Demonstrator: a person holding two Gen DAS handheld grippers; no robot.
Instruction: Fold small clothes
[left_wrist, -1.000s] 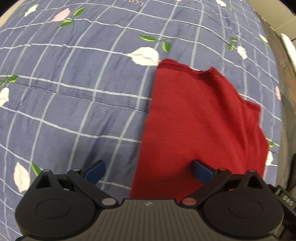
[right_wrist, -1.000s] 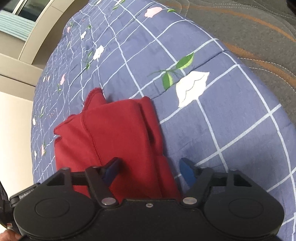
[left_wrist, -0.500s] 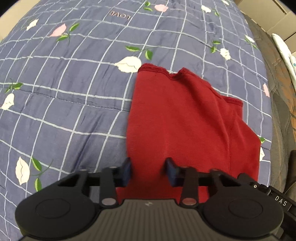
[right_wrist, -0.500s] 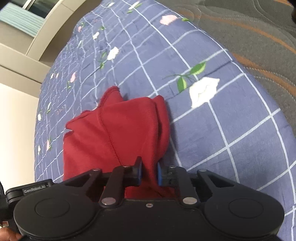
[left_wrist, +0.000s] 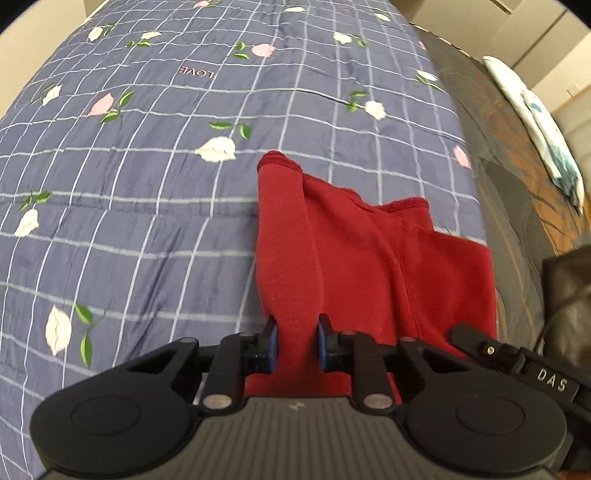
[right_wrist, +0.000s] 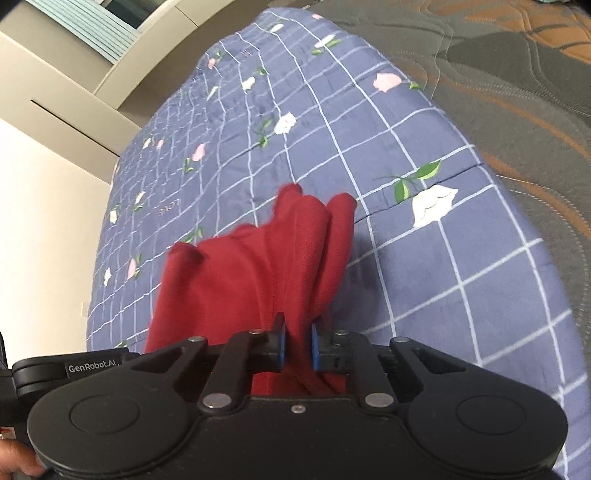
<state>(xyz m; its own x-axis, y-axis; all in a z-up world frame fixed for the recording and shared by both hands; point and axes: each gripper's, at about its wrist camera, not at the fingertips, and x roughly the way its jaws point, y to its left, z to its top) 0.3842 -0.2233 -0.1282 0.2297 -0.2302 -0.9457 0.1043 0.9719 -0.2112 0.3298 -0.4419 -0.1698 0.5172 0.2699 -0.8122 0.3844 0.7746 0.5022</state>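
Left wrist view: left gripper (left_wrist: 297, 341) has just been closing; a second ago its jaws stood wide over the flat near edge of the red garment (left_wrist: 351, 258), now the blue pads (left_wrist: 272, 345) clench a bunched ridge of that cloth. The ridge runs as a raised roll from the jaws up to the hemmed corner. Garment was lying smooth before; now its near end is drawn up off the blue checked bedspread (left_wrist: 147, 184), which shows more of its flowers and the word "LOVE" than it did earlier. The far hem still rests on the bedspread. At right, a dark quilted cover (left_wrist: 517, 192) and a pale printed cloth (left_wrist: 543, 129), both blurred. A dark shape at far right edge: cannot make out what it is.

Right wrist view: right gripper (right_wrist: 297, 347) has also just been closing; jaws were apart with the garment's edge between them, now they are nearly together, pinching a gathered fold of the red garment (right_wrist: 251, 273). Cloth hangs in pleats from the pads, motion-blurred at its far tips, casting a shadow on the bedspread (right_wrist: 424, 277) to its right. The garment's lower part is hidden behind the gripper body. A fingertip (right_wrist: 16, 459) is cut off at the bottom left corner.
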